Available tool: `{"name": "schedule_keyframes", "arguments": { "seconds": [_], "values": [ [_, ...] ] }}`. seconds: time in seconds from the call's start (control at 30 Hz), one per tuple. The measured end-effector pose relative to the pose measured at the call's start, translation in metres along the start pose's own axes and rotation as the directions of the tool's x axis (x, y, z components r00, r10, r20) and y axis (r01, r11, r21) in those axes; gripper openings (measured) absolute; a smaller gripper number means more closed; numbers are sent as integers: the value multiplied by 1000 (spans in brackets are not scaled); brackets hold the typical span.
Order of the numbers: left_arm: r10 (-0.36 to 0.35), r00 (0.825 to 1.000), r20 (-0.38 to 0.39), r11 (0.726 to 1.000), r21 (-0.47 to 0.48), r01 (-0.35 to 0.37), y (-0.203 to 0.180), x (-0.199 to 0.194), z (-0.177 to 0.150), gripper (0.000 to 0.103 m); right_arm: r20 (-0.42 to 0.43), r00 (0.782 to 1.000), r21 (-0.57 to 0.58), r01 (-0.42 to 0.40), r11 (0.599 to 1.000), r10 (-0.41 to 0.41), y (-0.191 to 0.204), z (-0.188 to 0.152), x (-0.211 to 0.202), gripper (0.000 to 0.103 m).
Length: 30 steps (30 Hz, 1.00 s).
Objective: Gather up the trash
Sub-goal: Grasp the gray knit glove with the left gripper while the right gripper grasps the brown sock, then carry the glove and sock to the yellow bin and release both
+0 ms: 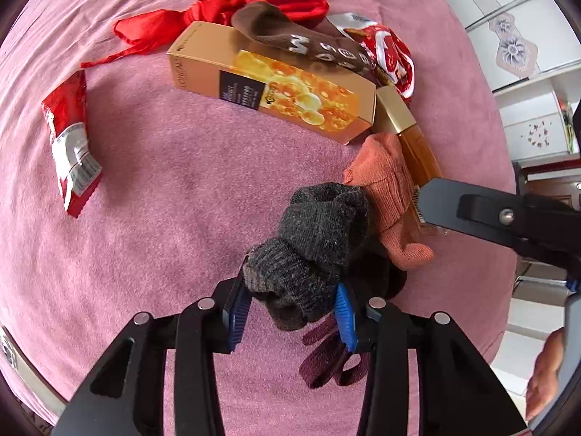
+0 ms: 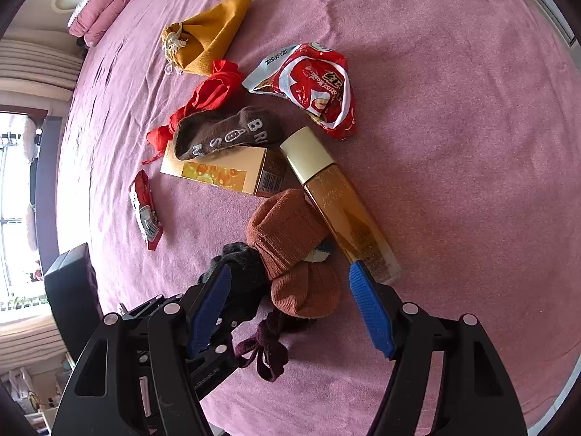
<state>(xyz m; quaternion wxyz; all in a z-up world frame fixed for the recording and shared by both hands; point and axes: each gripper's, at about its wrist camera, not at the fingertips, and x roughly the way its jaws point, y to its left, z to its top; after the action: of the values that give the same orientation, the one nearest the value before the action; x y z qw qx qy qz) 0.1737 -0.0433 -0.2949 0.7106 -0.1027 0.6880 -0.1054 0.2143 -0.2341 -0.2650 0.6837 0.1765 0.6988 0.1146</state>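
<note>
Pink bed [image 2: 454, 145] carried two red wrappers [image 1: 70, 145] [image 2: 312, 87], four socks, one box [image 1: 272, 83], one bottle [image 2: 345, 207]. Left gripper [image 1: 292, 312] jaws clenched on grey sock [image 1: 308, 254]; right gripper [image 2: 290, 312] jaws released.

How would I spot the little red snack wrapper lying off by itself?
Start at the long gold cardboard box in the middle of the pink bedspread. Past its end without the barcode lies the small flat red wrapper, alone on bare cloth, unlike the bigger crumpled red-and-white bag.

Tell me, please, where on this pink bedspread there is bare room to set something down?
Bare: the stretch between the small red wrapper, the gold box and the grey sock; also the spread right of the amber bottle. Crowded: around the orange sock and brown sock.
</note>
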Motion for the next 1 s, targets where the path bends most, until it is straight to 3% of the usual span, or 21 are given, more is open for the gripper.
{"name": "schedule_keyframes", "arguments": {
  "seconds": [0.07, 0.27, 0.37, 0.4, 0.47, 0.6, 1.0],
  "values": [
    [-35, 999, 9, 998, -49, 35, 10, -6, -4, 40, -11, 1000, -6, 8, 1000, -8, 3, 1, 7, 67],
    [-49, 998, 35, 986, -156, 53, 31, -16, -7, 40, -37, 999, -5, 35, 999, -35, 7, 8, 27, 67],
    [-52, 998, 40, 983, -176, 58, 35, -20, -8, 40, -48, 997, 7, 53, 999, -52, 6, 10, 36, 63],
    [-55, 998, 40, 981, -182, 61, 36, -22, -8, 40, -47, 997, 7, 61, 998, -61, 8, 10, 38, 57],
    [-58, 998, 40, 981, -184, 64, 34, -24, -8, 40, -49, 997, 22, 59, 998, -58, 5, 9, 39, 51],
    [-52, 998, 43, 984, -168, 58, 43, -34, -14, 40, -37, 999, 22, 25, 999, -24, -1, 5, 31, 29],
    [-54, 997, 53, 992, -114, 60, 0, -64, -32, 40, 13, 998, -7, -62, 998, 62, -13, -38, -31, 28]
  ]
}}
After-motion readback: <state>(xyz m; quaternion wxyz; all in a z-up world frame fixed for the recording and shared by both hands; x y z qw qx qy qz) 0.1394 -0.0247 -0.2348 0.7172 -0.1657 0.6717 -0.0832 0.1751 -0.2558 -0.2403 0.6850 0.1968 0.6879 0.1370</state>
